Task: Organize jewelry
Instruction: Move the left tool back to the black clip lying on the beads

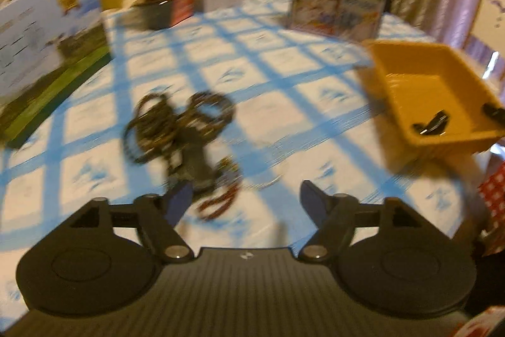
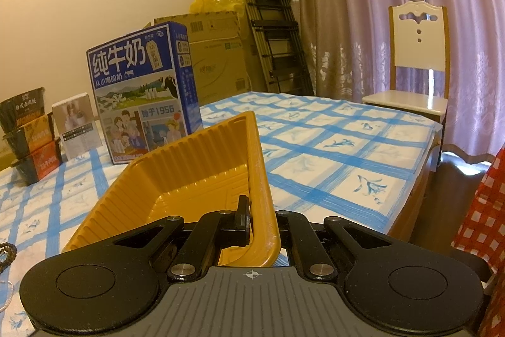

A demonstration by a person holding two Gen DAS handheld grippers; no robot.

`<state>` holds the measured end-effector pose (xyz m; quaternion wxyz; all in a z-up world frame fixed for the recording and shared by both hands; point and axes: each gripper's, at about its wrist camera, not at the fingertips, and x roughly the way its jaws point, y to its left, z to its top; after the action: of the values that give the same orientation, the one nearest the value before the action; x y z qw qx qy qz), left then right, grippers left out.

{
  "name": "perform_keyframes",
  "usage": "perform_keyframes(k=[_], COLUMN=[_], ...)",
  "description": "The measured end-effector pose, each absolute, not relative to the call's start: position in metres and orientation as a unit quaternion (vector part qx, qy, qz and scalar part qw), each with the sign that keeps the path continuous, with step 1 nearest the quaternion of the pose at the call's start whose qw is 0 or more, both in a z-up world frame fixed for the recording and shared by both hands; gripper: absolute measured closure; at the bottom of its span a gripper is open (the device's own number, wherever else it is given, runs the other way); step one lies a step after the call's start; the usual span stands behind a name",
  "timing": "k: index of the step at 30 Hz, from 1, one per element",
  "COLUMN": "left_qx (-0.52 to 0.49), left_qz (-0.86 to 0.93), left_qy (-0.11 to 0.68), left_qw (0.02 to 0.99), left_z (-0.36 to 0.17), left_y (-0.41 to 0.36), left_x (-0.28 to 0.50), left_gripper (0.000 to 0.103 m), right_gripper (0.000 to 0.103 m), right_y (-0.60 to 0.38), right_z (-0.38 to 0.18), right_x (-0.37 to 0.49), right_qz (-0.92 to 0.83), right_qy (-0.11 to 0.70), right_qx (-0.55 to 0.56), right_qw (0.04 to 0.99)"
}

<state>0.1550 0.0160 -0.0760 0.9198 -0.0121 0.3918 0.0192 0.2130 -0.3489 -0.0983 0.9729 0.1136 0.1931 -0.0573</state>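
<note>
A pile of dark and reddish bead bracelets (image 1: 183,141) lies on the blue-checked tablecloth, blurred by motion. My left gripper (image 1: 246,201) is open and empty just in front of the pile, its left fingertip beside a reddish bracelet (image 1: 221,201). A yellow plastic tray (image 1: 432,90) stands tilted at the right; my right gripper (image 2: 258,217) is shut on the tray's near wall (image 2: 265,195), one finger inside and one outside. The right gripper's fingers show at the tray's edge in the left wrist view (image 1: 432,123). A few beads (image 2: 6,251) show at the right wrist view's left edge.
A blue milk carton box (image 2: 142,97), a small white box (image 2: 79,125) and stacked dark noodle bowls (image 2: 30,135) stand at the back of the table. A large printed box (image 1: 47,52) stands at the left. A chair (image 2: 416,68) and the table's edge (image 2: 410,195) are at the right.
</note>
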Motion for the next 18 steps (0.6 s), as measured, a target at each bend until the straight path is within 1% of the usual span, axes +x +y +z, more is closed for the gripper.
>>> perform_keyframes(k=[2,5,9,15,16,18], left_qx=[-0.001,0.021,0.056,0.066,0.064,0.058], left_qz=[0.033,0.053,0.08,0.102,0.102,0.082], left_qy=[0.394,0.398,0.408,0.427,0.429,0.439], left_qw=[0.918,0.916,0.908,0.896,0.895,0.893], left_z=[-0.076,-0.077,-0.08,-0.086,-0.085,-0.085], left_y=[0.022,0.027,0.03,0.037,0.037,0.038], left_x=[0.148,0.14,0.135,0.136,0.136,0.138], left_gripper=[0.014,0.009,0.009,0.011,0.013,0.021], right_gripper=[0.098,0.098,0.098,0.098,0.098,0.098], right_y=[-0.348,-0.351,-0.351,-0.354,-0.354,-0.355], right_z=[-0.098,-0.098,-0.098,-0.1,-0.1,-0.1], right_x=[0.213,0.21,0.211,0.209,0.21,0.208], right_qz=[-0.057,-0.058,-0.059,-0.06,-0.06,-0.06], right_qy=[0.193,0.194,0.194,0.195,0.195,0.195], right_qx=[0.114,0.113,0.114,0.113,0.113,0.112], right_qw=[0.973,0.973,0.973,0.972,0.972,0.972])
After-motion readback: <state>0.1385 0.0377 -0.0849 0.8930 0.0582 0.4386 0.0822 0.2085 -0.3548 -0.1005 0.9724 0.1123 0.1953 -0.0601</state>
